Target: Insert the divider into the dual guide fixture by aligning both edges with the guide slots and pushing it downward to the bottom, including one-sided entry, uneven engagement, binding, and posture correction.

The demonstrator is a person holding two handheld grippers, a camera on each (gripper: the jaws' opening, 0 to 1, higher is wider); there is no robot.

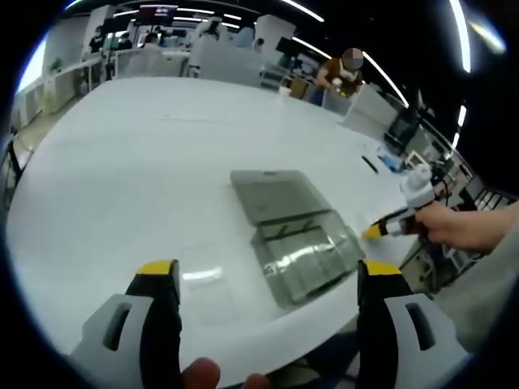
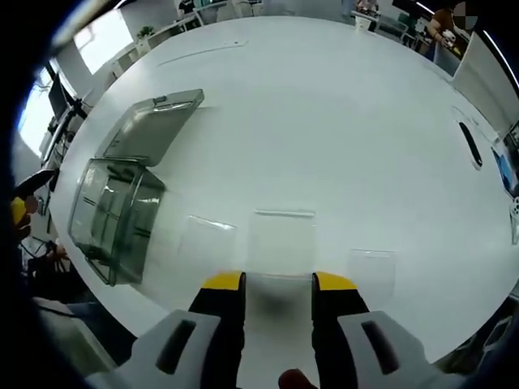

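A clear smoky box with inner guide ribs stands on the white table, its lid folded open behind it. A clear divider lies flat just left of the box. My left gripper hangs wide open above the near table edge, holding nothing. The right gripper, held in a hand, comes in beside the box's right side. In the right gripper view the box is at the left. Three clear dividers lie flat ahead of my open right gripper, the middle one just past its tips.
A black pen lies far out on the table, also seen as a pen beyond the box. A seated person and office desks are at the far side. The left gripper's yellow tip peeks in beside the box.
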